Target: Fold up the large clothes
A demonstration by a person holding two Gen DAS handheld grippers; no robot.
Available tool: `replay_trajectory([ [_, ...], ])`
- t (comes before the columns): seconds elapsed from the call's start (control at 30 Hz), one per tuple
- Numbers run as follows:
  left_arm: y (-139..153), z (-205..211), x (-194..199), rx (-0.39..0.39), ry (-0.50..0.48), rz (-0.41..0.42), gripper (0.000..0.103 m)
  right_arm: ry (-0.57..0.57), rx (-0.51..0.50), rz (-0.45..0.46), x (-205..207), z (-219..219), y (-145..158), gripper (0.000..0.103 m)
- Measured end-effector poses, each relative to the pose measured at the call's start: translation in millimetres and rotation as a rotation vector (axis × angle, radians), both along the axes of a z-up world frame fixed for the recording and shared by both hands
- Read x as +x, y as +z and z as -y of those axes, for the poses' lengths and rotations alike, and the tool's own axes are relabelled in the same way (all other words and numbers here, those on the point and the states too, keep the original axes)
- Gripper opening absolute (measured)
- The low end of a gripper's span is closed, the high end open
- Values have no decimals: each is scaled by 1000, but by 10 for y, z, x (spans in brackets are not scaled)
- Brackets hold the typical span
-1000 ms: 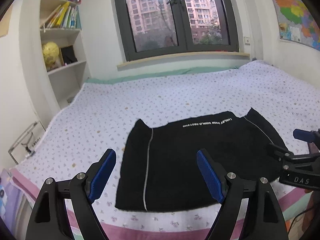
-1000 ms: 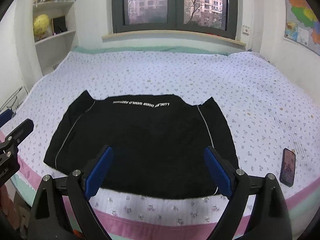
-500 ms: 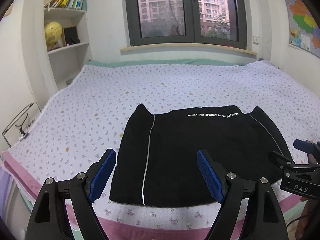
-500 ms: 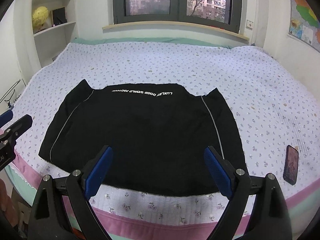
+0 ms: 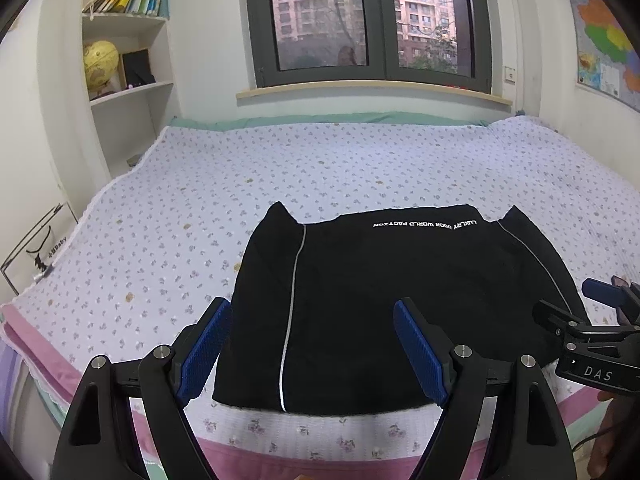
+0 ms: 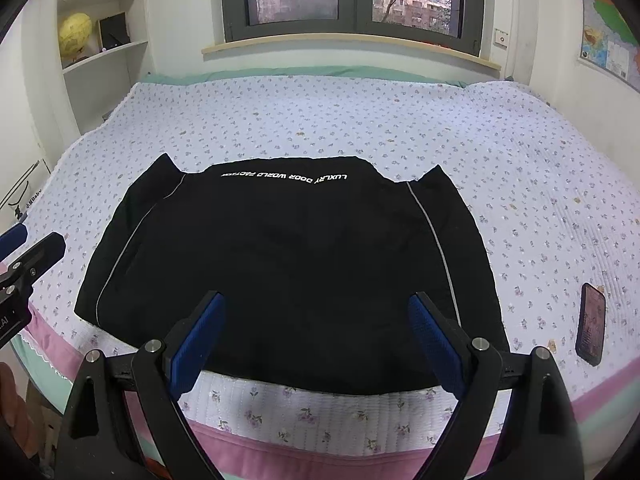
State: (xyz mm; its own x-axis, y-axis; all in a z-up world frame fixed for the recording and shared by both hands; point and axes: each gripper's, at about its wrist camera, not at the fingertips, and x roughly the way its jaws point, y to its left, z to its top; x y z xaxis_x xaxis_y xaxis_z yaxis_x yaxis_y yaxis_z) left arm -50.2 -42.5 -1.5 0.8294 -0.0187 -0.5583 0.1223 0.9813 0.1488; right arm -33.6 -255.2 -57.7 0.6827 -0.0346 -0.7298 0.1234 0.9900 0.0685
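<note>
At the left, a white wall shelf [image 5: 132,84] with a yellow globe [image 5: 100,64] is seen. The left gripper [image 5: 312,354] is held wide open with nothing between its blue pads, above the near left corner of the black folded garment with grey piping and white lettering [image 6: 288,264]. The garment is spread flat near the front edge of the bed with the floral lilac quilt [image 6: 400,128]. The right gripper [image 6: 316,346] is likewise held open and empty over the garment's near hem. At the far right, a dark smartphone [image 6: 590,323] lies on the quilt, apart from the garment.
</note>
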Motion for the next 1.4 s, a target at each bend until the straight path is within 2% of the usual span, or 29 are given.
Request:
replay_trajectory([
  [1.4, -48, -50, 75, 1, -9, -15, 84, 14, 8, -23, 45, 7, -92, 93],
])
